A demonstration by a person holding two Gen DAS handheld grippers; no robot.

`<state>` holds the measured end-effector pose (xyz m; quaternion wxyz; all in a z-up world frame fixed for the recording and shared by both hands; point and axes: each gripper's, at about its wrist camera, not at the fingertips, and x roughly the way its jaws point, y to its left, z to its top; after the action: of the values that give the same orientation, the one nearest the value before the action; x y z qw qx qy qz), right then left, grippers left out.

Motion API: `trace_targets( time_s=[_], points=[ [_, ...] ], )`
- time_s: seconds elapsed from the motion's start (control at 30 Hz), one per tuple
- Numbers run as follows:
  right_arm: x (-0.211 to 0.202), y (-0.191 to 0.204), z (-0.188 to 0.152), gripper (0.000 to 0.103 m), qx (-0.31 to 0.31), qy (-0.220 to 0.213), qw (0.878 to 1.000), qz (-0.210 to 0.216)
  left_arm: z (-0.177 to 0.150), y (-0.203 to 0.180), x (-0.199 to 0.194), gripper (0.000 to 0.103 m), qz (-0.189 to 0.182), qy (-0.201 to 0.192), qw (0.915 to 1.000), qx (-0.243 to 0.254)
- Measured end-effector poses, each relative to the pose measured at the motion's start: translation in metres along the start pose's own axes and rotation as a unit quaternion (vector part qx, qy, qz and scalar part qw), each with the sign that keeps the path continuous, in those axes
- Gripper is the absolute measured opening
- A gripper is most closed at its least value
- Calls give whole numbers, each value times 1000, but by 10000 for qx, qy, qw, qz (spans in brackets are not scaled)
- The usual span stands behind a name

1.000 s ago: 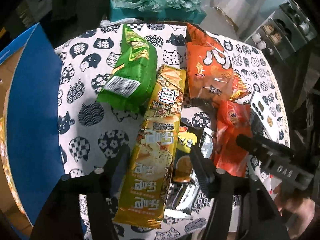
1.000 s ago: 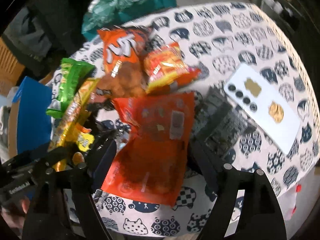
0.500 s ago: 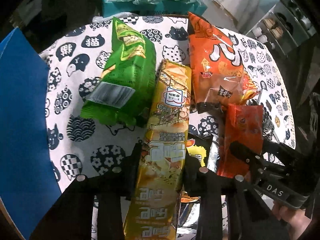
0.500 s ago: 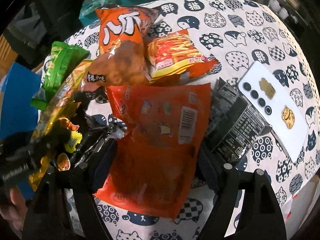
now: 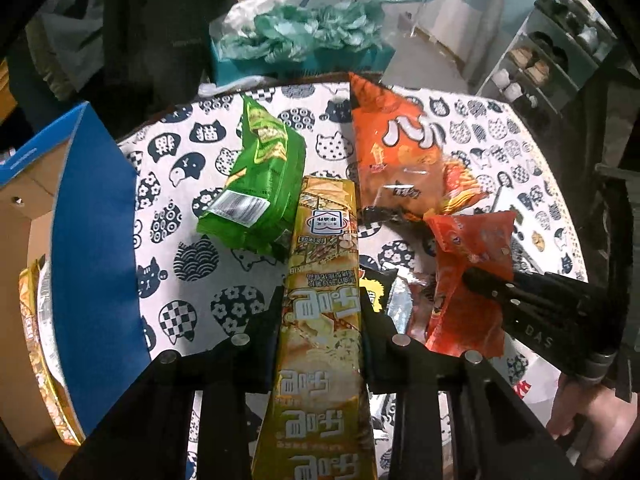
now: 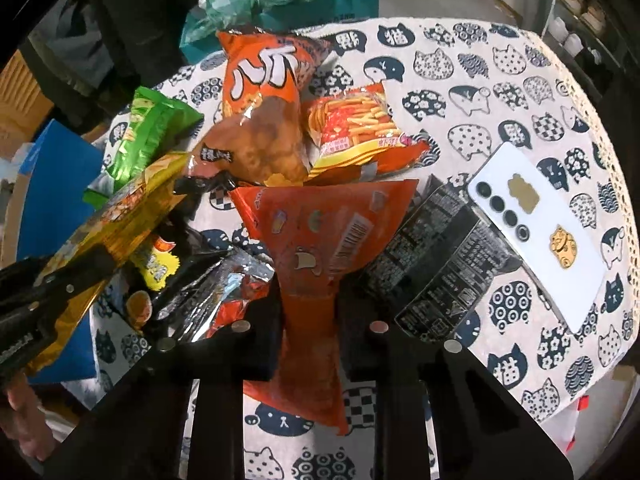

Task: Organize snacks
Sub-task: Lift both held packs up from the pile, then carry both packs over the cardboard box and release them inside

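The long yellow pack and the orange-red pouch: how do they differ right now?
The long yellow pack is narrow and stick-shaped; the orange-red pouch is broad, flaring above its pinched waist. The left gripper holds the pack, the right gripper the pouch. Both are clamped mid-length.

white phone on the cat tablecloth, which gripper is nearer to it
Right. The right gripper, shut on the red-orange snack bag, is beside the white phone, with a black packet between. The left gripper grips the long yellow snack pack farther left.
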<state>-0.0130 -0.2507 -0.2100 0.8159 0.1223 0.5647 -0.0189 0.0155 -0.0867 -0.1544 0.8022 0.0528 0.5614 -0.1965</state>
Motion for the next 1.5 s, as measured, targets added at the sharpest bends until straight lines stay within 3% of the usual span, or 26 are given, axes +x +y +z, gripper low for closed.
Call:
trace_targets(
  time_s=[0.43,0.67,1.1,1.5],
  points=[
    [-63,16,-2,21,-460,-571,9972,-149,-10,4,-64,31,-66,-723,9974,6],
    [-91,37,2,21,-598,-775,9952,70,-16,17,-98,31,30,-1110,9938,-21],
    [-117,115,21,21,-1141,-980,9870,570,-27,90,-133,32,299,-1448,9867,-680],
    [-117,227,33,21,-1851,-902,9728,1063,-48,180,-152,32,580,-1585,9730,-1576]
  ],
)
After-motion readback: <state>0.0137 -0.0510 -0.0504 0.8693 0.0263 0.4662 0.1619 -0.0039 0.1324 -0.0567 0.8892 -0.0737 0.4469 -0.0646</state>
